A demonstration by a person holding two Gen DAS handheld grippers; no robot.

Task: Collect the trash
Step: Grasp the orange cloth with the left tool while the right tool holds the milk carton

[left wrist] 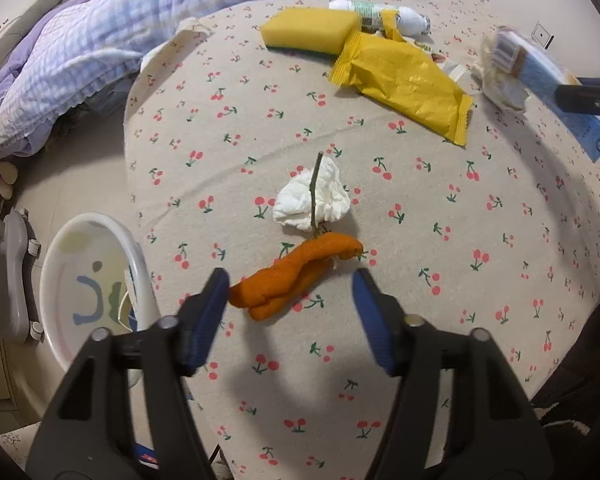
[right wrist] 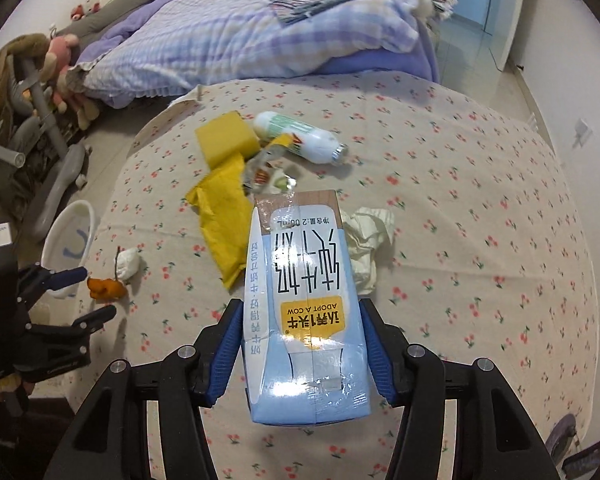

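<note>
Both wrist views high, angled down, facing bed, sharing cherry-print tablecloth (left wrist: 420, 320) (right wrist: 460, 200)

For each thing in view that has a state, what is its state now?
left gripper: open, orange peel between its fingers
right gripper: shut on milk carton
milk carton: held above the table
orange peel: lying on tablecloth
white bottle: lying on its side
tissue: crumpled

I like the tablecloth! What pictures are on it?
Little red cherries with green stems on a beige tablecloth, clearest in the left wrist view.
</note>
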